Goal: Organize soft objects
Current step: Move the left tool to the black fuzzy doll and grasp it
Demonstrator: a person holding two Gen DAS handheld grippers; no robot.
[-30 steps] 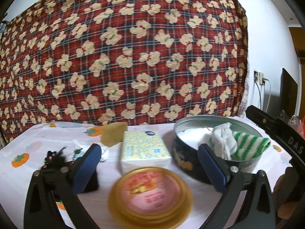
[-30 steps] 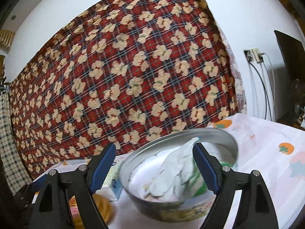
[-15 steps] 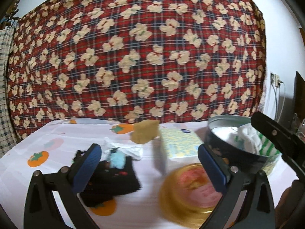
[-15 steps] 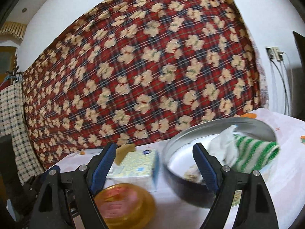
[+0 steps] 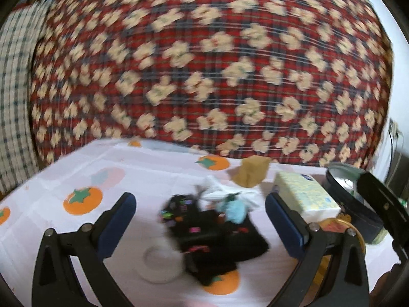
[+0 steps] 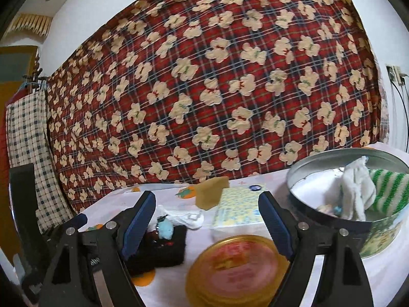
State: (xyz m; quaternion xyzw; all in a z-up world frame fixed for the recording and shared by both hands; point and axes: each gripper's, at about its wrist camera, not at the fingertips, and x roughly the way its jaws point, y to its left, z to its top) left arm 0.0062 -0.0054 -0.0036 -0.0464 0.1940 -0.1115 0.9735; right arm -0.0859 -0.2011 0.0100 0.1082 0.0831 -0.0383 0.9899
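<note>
A black soft pile [image 5: 217,238] with small colourful bits lies on the tablecloth, blurred, with a light blue plush piece [image 5: 234,208] and a white cloth [image 5: 217,190] at its far edge. My left gripper [image 5: 199,198] is open, its fingers framing this pile with nothing pressed between them. My right gripper [image 6: 207,202] is open too, above the yellow-rimmed pink lid [image 6: 232,268]. The round tin [image 6: 378,232] at the right holds a white cloth [image 6: 355,192] and a green striped cloth [image 6: 388,192]. The black pile [image 6: 163,250] shows by the right gripper's left finger.
A tan sponge [image 5: 253,172] and a yellow tissue pack [image 5: 306,195] sit behind the pile. A white ring [image 5: 161,263] lies near the front. A red teddy-print blanket [image 6: 217,89] hangs behind the table. The tablecloth [image 5: 127,168] shows bare cloth at the left.
Both views have swung left along the table. The tin has slid to the right edge, and the black pile now sits between the left gripper's fingers. Both grippers stay open.
</note>
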